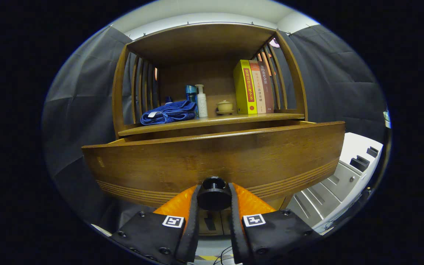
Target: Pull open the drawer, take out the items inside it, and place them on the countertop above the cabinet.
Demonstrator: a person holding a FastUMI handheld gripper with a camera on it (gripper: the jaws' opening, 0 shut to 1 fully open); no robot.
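A: Currently, item one: the gripper is being held clenched on the drawer knob, with both fingers being pressed against the black knob from either side, orange finger backing being shown behind them.

B: And where is the drawer being recorded?

A: The drawer is being seen pulled partly out of the cabinet, its dark wooden front being presented at 12 o'clock of the fingers and just beyond them. The knob is being carried at the lower middle of that front. Grooved lines are being shown along the front's lower edge. What is being kept inside cannot be told; the interior is being hidden by the front panel.

B: Item two, the countertop?

A: The countertop is being seen just above the drawer. On it, a folded blue towel is being listed at 11 o'clock of the knob, a blue bottle and a white pump bottle standing side by side just right of the towel, a small lidded cup at 12 o'clock, and three upright books at 1 o'clock, the yellow one being nearest the cup.

B: Anything beside the cabinet?

A: A pale unit with drawers is being noted at 3 o'clock.
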